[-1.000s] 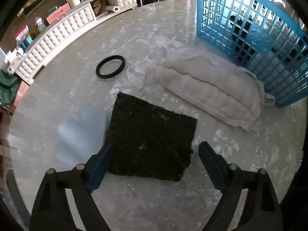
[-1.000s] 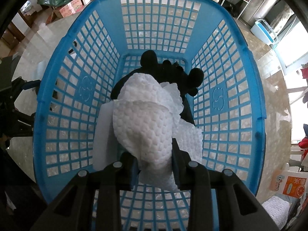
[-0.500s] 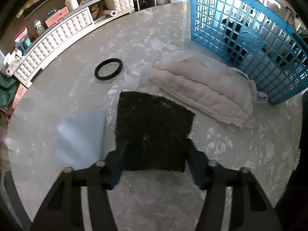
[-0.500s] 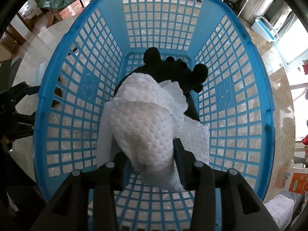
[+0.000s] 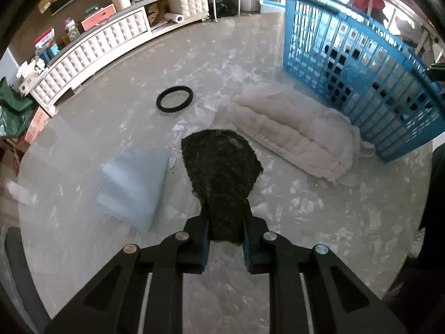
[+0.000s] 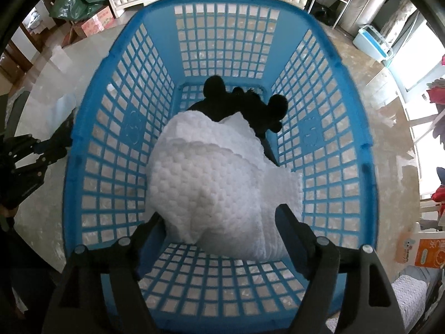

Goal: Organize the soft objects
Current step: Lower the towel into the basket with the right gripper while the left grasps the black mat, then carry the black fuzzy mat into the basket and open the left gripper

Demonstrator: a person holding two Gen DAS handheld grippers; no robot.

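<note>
My left tongs (image 5: 225, 222) are clamped on the dark fuzzy pad (image 5: 222, 164), lifted off the counter (image 5: 306, 222). The blue basket (image 5: 361, 83) lies ahead-right, past the cream cushion (image 5: 292, 136). My right tongs (image 6: 219, 220) spread wide over the white cloth (image 6: 217, 183), dropped in the basket.

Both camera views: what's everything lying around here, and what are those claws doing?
Basket: one, blue, on the table.
White textured cloth: one, inside the basket.
Black plush: one, in the basket, behind the cloth.
Black scrubby pad: one, pinched by the left claw.
Cream cushion: one, beside the basket.
Pale blue sheet: one, left of the pad.
Black ring: one, on the table.
Left claw: shut on the pad.
Right claw: open, over the basket.
</note>
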